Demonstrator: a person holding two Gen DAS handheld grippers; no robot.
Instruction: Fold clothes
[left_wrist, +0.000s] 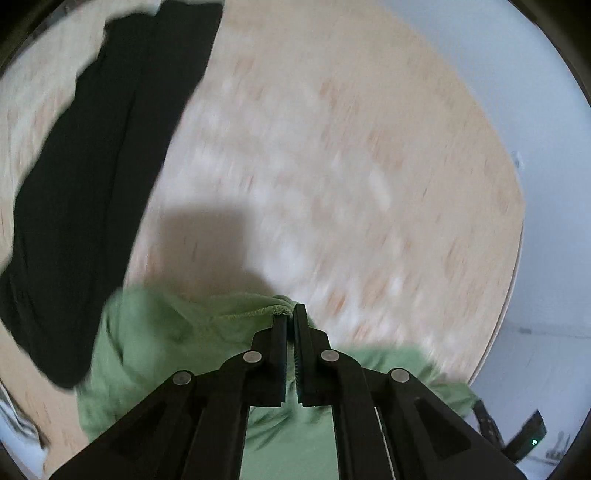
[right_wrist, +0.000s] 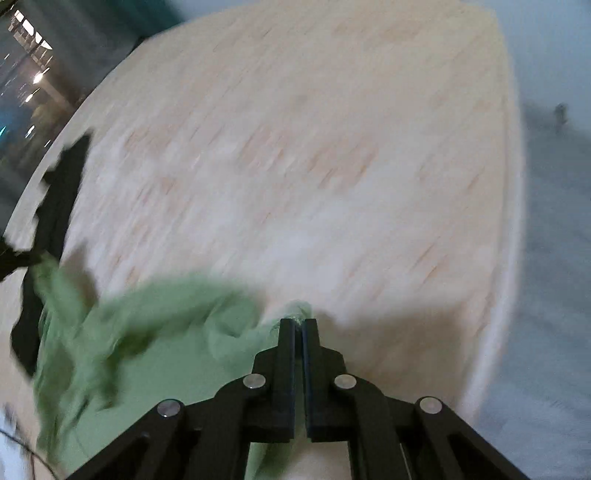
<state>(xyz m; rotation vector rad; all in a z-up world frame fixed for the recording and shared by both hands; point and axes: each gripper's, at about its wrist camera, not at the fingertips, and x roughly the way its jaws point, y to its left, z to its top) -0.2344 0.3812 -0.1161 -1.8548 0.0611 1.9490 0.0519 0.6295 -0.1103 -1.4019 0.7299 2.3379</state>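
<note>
Rumpled green garment (left_wrist: 155, 332) between both clamped claws

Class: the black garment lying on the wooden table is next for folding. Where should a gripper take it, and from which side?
Grip the black garment at its near corner beside the green garment, coming from above: it lies flat on the table, leaving only edges to pinch.

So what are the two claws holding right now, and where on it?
Both grip the green garment: the left claw pinches its stitched hem edge, the right claw a bunched edge.
</note>
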